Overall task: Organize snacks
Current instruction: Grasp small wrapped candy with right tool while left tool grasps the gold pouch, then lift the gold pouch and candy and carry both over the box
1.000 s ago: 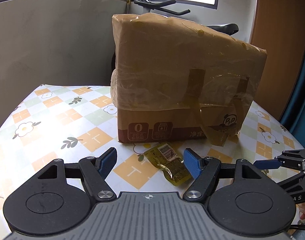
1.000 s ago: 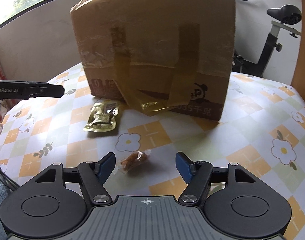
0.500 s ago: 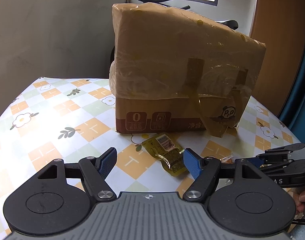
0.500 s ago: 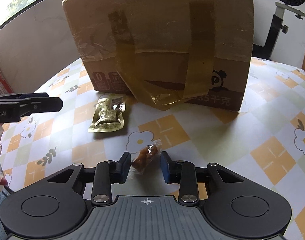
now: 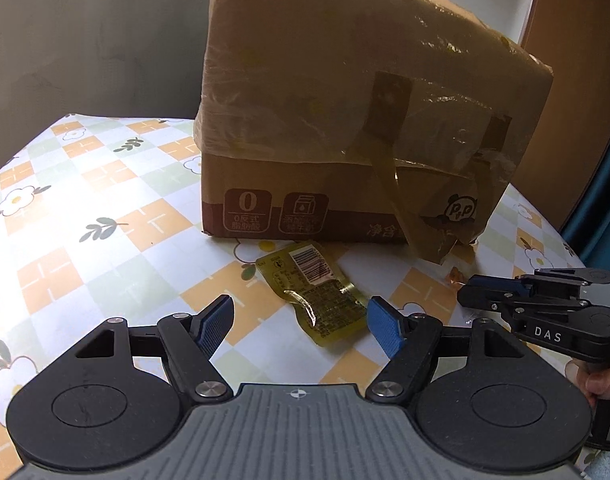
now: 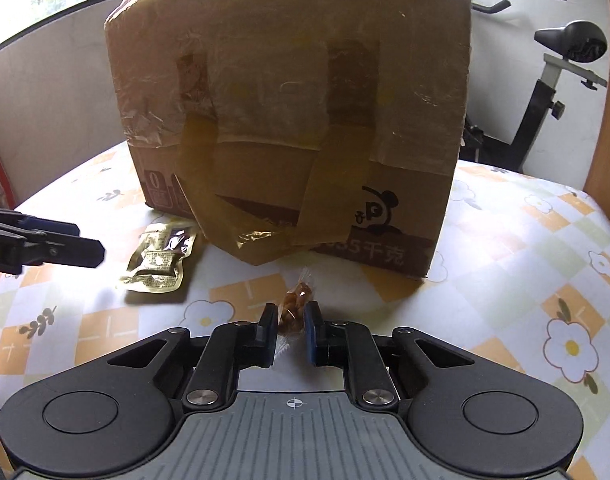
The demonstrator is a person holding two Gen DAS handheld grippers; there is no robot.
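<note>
Snacks: right claw (image 6: 289, 330) pinches the nut packet (image 6: 296, 307); lift gently. Left claw (image 5: 299, 326) gapes empty, nearing the green pouch (image 5: 317, 292).

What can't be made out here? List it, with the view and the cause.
- Cardboard box: its top is cut off by the frame edge in both views; the contents are hidden by its taped walls.
- Green snack packet: the print is too small to read in the left wrist view.
- Small clear-wrapped snack: its near end is hidden between the right tool's pads.
- Left tool: only one finger shows in the right wrist view.
</note>
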